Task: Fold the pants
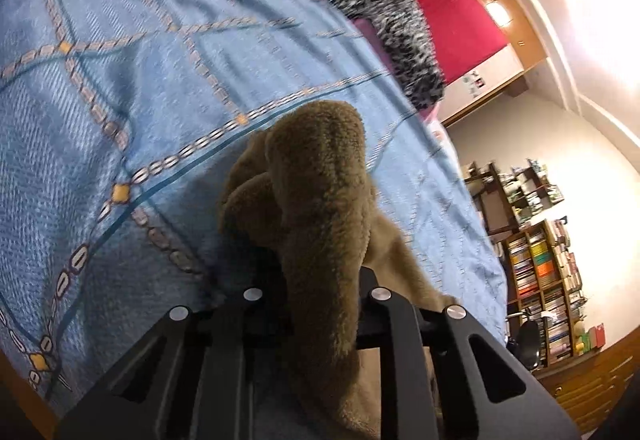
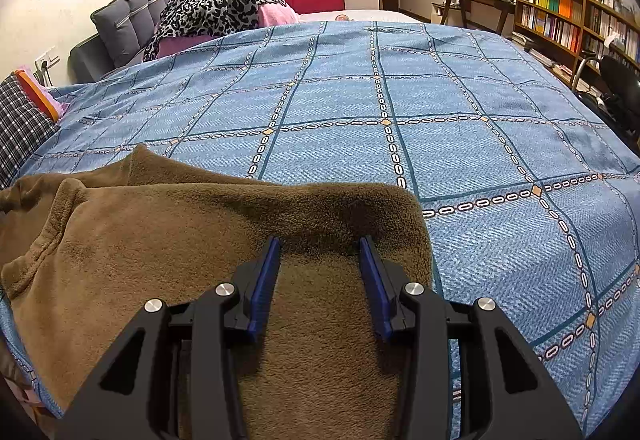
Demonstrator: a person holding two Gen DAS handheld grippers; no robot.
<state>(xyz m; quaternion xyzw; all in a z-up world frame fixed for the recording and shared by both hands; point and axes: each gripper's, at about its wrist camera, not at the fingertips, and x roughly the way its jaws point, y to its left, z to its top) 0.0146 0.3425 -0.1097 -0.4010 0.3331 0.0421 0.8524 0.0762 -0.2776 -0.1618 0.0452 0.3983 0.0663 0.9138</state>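
One pair of brown fleece pants (image 2: 208, 240) is lying on the near left part of a blue checked bedspread (image 2: 460, 144), and two grippers are working on it. In the right wrist view the pants are stretching with their long axis running left to right across the near edge of the bed, a folded edge facing the far side and a seamed end trailing off to the left. The right gripper (image 2: 320, 244) is resting over the right end of the pants, its two blue fingers (image 2: 264, 280) standing apart with fleece between them, not visibly pressing it. The left gripper (image 1: 316, 280) is pinching a bunched fold of the pants (image 1: 316, 192), which is rising out of the closed jaws and hiding the fingertips. One leopard-print cloth (image 2: 212, 10) is lying far left by the grey headboard (image 2: 124, 16).
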